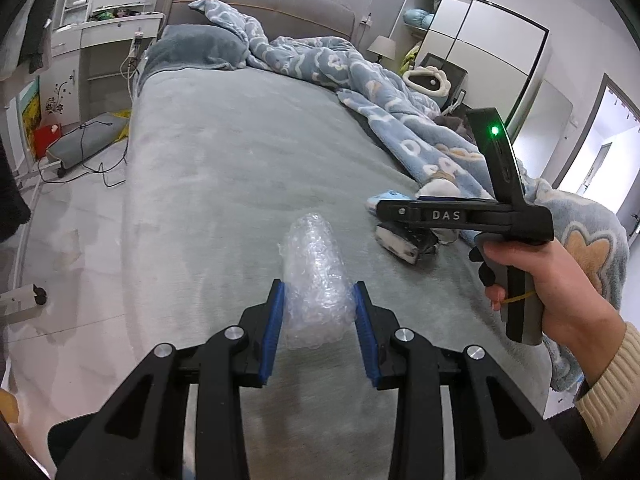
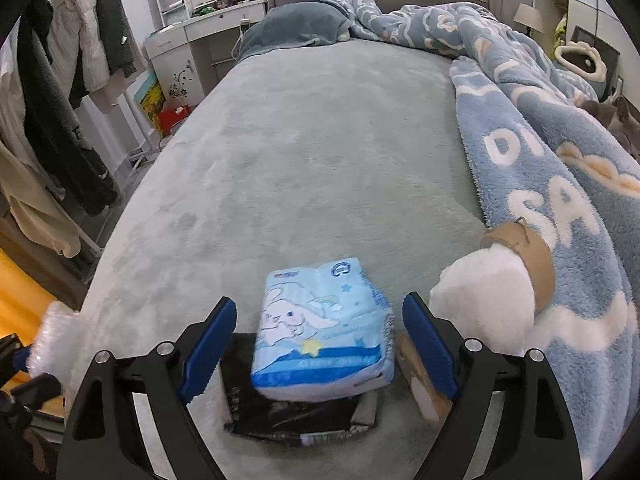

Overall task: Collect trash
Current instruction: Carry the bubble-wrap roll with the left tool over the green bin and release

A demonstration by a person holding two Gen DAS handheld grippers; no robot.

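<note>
left gripper (image 1: 319, 312): closed on bubble wrap (image 1: 314, 280), lying on bed (image 1: 224, 168) | right gripper (image 2: 318, 338): wide, tissue pack (image 2: 324, 336) between its fingers, atop black packet (image 2: 296, 416)

The left tongs (image 1: 319, 308) point up the bed (image 1: 224, 152) from its foot end, their blue pads (image 1: 276, 320) pressed on either side of a bubble wrap roll (image 1: 314, 280). To the right of that roll, the right hand (image 1: 552, 284) grips the handle of the right tongs (image 2: 318, 344), sleeve cuff at the wrist. The right tongs' jaws stand spread wide, touching nothing, low over the bed.
</note>
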